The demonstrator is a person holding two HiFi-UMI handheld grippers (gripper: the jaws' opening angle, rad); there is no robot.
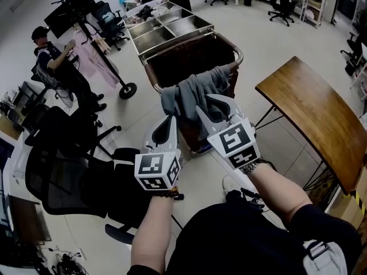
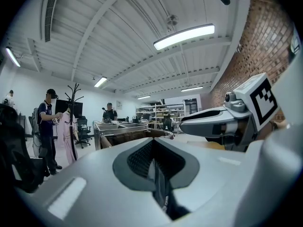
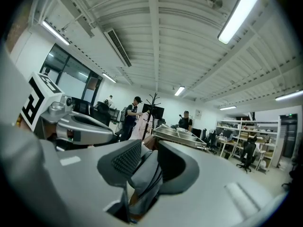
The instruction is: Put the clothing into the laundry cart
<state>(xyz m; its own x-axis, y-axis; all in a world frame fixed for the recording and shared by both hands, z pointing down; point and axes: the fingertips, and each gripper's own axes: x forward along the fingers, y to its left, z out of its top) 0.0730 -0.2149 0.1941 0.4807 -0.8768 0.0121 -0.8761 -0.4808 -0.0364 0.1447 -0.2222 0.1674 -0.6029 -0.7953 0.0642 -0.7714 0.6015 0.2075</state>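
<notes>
Bright ceiling tubes (image 2: pixel 183 36), fisheye-warped edges

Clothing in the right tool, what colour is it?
The clothing is plain grey; the head view shows it best.

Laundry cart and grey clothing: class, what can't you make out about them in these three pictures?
- Laundry cart inside: head view, dark, and partly covered by the grey clothing and the right tool.
- Clothing's lower end: head view, behind the right tool.
- Left tool: jaws together in the left gripper view; whether they pinch cloth is unclear.
</notes>
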